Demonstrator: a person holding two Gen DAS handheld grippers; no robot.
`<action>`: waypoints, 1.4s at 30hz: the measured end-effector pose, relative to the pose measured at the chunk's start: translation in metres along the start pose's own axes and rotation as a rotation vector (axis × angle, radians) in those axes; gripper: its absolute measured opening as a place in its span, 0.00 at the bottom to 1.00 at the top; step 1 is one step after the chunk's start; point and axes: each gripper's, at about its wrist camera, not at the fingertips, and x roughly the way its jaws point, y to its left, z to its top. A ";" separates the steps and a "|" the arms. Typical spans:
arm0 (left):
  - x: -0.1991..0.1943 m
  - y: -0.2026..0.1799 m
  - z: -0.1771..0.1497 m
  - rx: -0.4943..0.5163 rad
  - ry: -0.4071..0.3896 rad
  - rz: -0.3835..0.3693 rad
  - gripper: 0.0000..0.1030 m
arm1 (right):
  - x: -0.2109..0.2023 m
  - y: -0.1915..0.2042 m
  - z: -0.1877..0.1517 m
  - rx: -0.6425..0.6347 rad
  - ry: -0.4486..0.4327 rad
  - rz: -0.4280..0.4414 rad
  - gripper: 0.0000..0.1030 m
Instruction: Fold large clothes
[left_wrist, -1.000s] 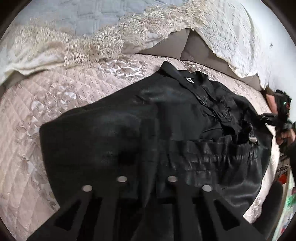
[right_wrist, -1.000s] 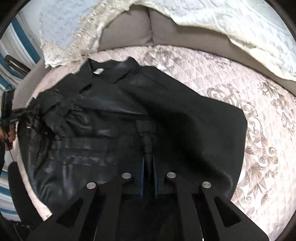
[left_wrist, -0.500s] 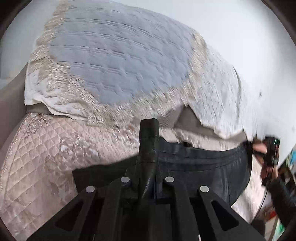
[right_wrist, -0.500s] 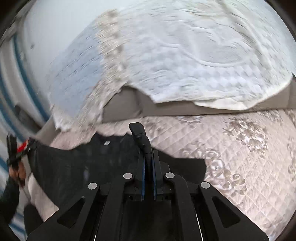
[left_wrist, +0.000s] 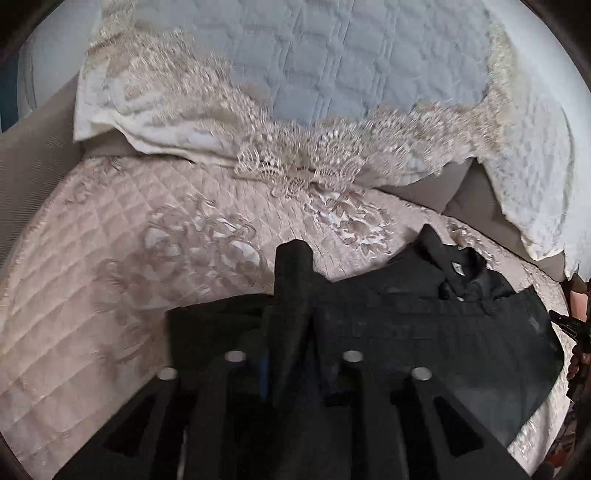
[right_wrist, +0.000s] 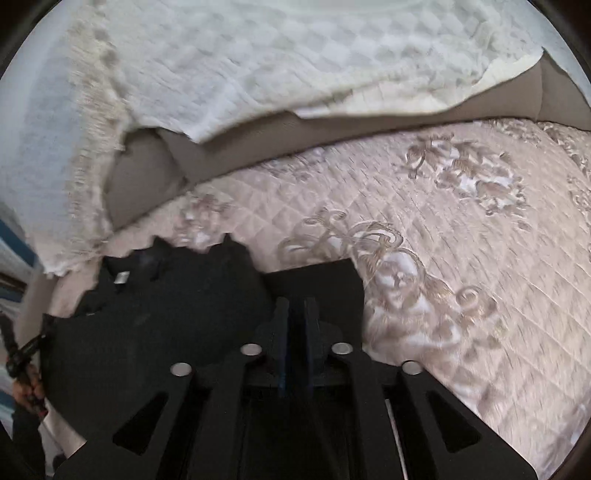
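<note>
1. Now that the hem's swung up and over vs a sec ago, the black jacket (left_wrist: 424, 332) lies doubled on the quilted cover (left_wrist: 110, 295), its collar (left_wrist: 454, 258) toward the lace throw (left_wrist: 295, 158).
2. Left gripper (left_wrist: 291, 306): jaws clamped on a jacket fold.
3. Right gripper (right_wrist: 295, 321): jaws pinched tight on the hem too.
4. Looks like the fold's nearly landed; letting go comes next, I'd guess.

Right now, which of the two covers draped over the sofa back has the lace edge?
The blue-grey quilted cover, with a beige lace edge hanging toward the seat. The white cover beside it ends in a plain hem.
</note>
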 end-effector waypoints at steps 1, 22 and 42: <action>-0.013 0.004 -0.003 -0.006 -0.014 0.012 0.32 | -0.012 0.001 -0.005 -0.004 -0.018 0.014 0.39; -0.045 0.053 -0.100 -0.476 -0.017 -0.066 0.56 | -0.024 -0.027 -0.109 0.478 -0.003 0.226 0.57; -0.145 0.060 -0.121 -0.268 -0.042 -0.078 0.05 | -0.123 -0.043 -0.206 0.465 0.020 0.127 0.22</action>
